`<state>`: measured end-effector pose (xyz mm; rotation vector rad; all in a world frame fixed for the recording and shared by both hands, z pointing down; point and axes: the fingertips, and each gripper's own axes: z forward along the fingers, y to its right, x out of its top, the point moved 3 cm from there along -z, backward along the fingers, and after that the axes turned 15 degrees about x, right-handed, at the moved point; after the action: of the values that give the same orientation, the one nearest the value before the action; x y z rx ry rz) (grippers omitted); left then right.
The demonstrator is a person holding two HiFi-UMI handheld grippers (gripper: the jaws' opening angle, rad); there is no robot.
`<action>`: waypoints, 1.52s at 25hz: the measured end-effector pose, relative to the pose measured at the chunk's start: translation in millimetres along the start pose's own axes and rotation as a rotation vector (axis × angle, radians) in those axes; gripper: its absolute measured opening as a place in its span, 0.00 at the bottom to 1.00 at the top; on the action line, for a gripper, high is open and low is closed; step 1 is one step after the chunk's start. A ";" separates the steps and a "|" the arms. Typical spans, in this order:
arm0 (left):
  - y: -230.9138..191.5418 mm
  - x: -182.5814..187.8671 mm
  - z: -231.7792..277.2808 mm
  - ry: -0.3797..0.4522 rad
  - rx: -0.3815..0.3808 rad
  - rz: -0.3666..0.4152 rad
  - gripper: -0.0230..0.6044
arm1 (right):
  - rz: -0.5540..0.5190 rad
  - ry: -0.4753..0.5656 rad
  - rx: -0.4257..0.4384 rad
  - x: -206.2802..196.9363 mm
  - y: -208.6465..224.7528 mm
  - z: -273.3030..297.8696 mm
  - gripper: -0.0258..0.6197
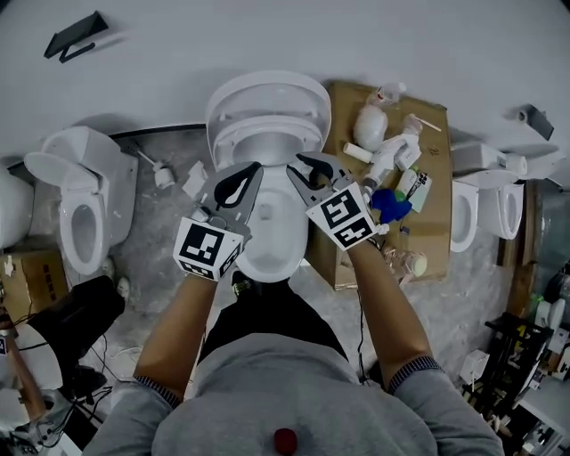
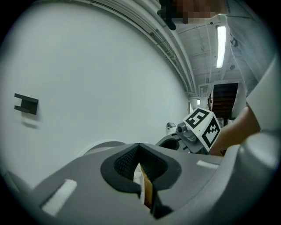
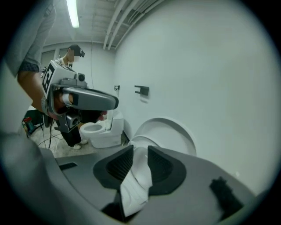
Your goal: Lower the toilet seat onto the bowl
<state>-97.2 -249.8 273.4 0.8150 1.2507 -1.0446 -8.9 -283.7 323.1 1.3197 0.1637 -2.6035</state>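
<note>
Against the wall [image 1: 267, 36], the upright toilet seat [image 1: 267, 127] was seen just beyond the pressed-together left hand-held gripper [image 1: 249, 171] and the spread right hand-held gripper [image 1: 303, 162], both judged equally near.

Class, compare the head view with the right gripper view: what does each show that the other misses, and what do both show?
Only the head view: the cardboard sheet strewn with spray bottles, and the toilet at the right. Only the right gripper view: a ceiling light and a bystander. Both: the middle toilet's raised lid, the black wall bracket and the left tool.
</note>
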 end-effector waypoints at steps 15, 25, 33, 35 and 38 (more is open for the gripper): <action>-33.7 -21.7 59.5 -0.027 0.067 0.023 0.04 | -0.126 -0.322 0.107 -13.2 74.8 63.9 0.31; -45.6 -34.7 83.6 -0.043 0.121 0.016 0.04 | -0.281 -0.530 0.169 -21.2 96.9 104.1 0.34; -53.2 -38.5 82.9 -0.048 0.150 0.003 0.04 | -0.301 -0.589 0.216 -23.3 100.8 122.1 0.31; -54.7 -40.9 79.4 -0.051 0.154 0.001 0.04 | -0.324 -0.598 0.195 -23.2 101.2 122.9 0.21; -56.7 -41.5 77.2 -0.047 0.156 -0.002 0.04 | -0.352 -0.620 0.179 -24.5 100.6 123.8 0.20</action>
<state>-123.8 -333.2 330.1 0.9030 1.1407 -1.1668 -67.3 -402.1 415.9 0.4955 0.0621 -3.2500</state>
